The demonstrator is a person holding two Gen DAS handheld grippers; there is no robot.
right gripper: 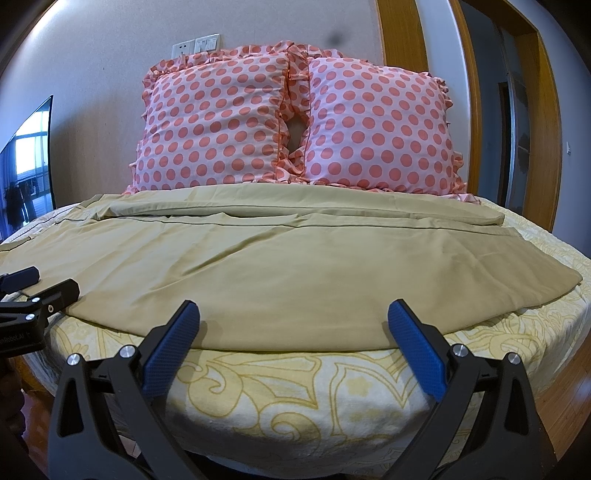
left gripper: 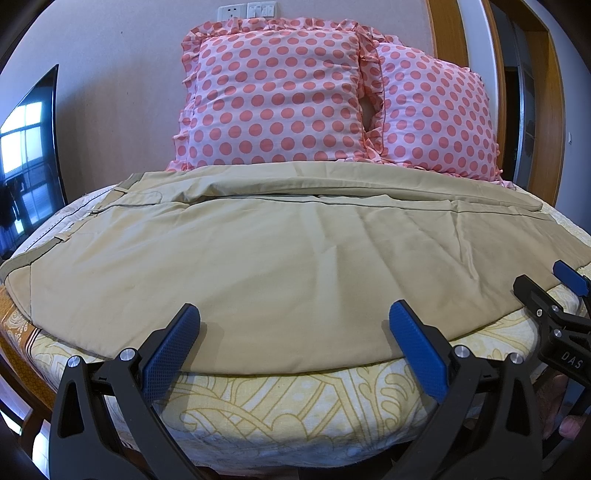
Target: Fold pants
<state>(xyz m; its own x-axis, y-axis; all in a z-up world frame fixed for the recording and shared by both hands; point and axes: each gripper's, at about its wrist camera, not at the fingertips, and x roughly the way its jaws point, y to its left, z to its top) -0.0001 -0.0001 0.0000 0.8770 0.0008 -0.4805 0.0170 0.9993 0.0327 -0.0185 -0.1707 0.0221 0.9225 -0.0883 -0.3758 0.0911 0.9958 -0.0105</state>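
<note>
Khaki pants (left gripper: pixel 280 251) spread flat across bed (left gripper: pixel 295 387), lengthwise left to right. Waistband w/ belt loops at left end, seen in left wrist view; leg hems at right end, seen in right wrist view (right gripper: pixel 554 280). Two legs lying side by side, far leg nearer the pillows (left gripper: pixel 273 107), near leg along the front edge of the bed. Seam line betw. legs visible mid-cloth. Some creases in near leg, otherwise fairly smooth.

Left tongs (left gripper: pixel 295 332) wide open, nothing held, blue pads hovering just above near edge of pants, approx. mid-to-waist section. Right tongs (right gripper: pixel 293 332) also spread wide, empty, poised at near edge further toward hem end. Each pair visible in the other's view at frame edge: right tongs (left gripper: pixel 561 291) at far right, left tongs (right gripper: pixel 33 286) at far left; contact w/ cloth there can't be told.

Progress: early. Pants laid out, no fold made yet as far as visible. Prob. next: pinch near edge at both points, lift near leg, carry over onto far leg for lengthwise fold. After that, hem-to-waist folds left to do.

Risks: thin cloth, may grab bedsheet along w/ it; uneven lift betw. two grips could skew the fold line.

Also in view: dark screen (left gripper: pixel 33 158) at left, wall sockets (left gripper: pixel 245 11), door frame (right gripper: pixel 469 92) at right.
</note>
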